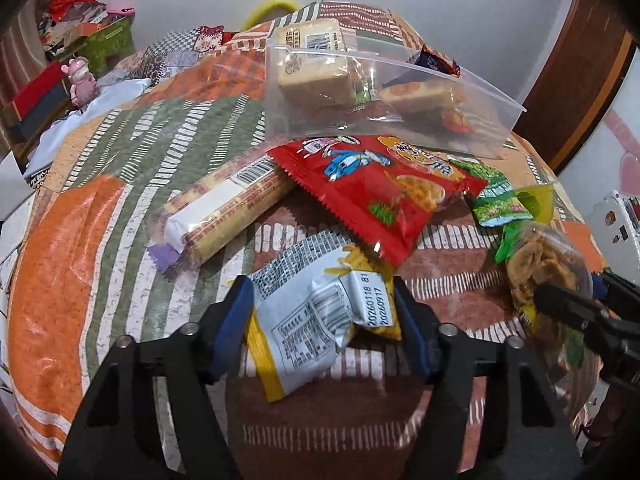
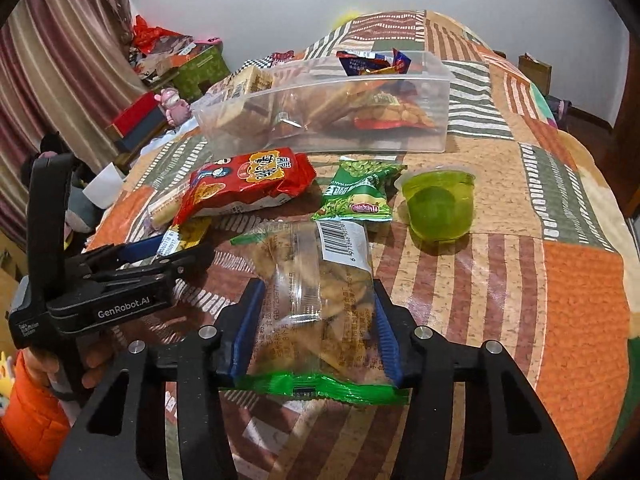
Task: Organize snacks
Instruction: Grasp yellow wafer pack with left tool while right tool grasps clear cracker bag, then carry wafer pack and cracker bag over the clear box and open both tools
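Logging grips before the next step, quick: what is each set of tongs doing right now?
Left tongs: closed on the white and yellow snack packet.
Right tongs: closed on the clear bag of biscuits.

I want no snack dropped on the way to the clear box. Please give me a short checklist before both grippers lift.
1. Left gripper around the white-and-yellow packet: ok; pads at both sides.
2. Right gripper around the clear cracker bag: ok.
3. Grip firm enough to lift: cannot tell.
4. Red packet overlaps the white-and-yellow packet's far end: not ok; it may drag.
5. Clear box open on top with room left: ok.
6. Jelly cup apart from the cracker bag: ok.
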### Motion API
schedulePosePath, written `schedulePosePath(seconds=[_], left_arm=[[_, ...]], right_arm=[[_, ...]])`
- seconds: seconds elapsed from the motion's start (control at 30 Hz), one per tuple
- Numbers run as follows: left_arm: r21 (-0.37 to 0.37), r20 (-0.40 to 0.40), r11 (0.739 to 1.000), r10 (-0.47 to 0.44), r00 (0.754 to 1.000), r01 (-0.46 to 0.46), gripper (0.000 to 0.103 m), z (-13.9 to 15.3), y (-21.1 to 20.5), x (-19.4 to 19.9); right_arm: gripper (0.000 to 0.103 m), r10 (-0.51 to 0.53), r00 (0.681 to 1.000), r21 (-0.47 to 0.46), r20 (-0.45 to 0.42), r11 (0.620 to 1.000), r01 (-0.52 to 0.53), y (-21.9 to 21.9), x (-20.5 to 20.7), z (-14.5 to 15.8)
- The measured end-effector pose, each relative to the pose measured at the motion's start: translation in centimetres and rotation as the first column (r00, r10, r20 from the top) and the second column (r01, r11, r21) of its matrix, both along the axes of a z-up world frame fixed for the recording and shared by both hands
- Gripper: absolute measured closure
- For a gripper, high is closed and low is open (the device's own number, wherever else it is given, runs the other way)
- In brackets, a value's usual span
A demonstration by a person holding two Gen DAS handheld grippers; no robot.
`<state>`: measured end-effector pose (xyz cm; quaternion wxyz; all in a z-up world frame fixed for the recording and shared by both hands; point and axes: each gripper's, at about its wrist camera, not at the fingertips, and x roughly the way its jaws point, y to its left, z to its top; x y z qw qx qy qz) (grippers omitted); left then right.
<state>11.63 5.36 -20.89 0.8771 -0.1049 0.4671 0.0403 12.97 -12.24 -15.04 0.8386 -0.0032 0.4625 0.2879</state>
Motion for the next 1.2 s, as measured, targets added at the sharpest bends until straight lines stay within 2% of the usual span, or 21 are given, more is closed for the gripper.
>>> schedulePosePath(seconds=[0.17,0.37,0.83,1.2], left_arm=[[-0.003,0.025,1.000,-0.013,1.000,0.013,0.056,1.2,0.1,-1.4],[-0.022,0.062,1.000,-0.007,0.998,0.008,0.067,3.1,0.5,-2.9],[-0.030,0.185,0.999,-0.010,0.983,0.016,0.070,8.3,0.6,-4.4],[-0.038,0.272,0.998,-0.034,0.962,0.046,0.070,11.8,0.5,-0.6]], right_arm=[[0.056,-0.019,1.000,0.020,0.022,1.000,0.019,-0.7,-0.1,1.0],[0.056,-0.040,0.997,0.043,0.061,0.998,0.038,-1.2,-0.3,2.7],[0.056,-0.074,0.988,0.086,0.139,0.994,0.063,-1.9,0.9,5.7],[0.056,-0.095,0.975,0.099,0.201,0.992,0.076,-1.2,3.9,7.6]])
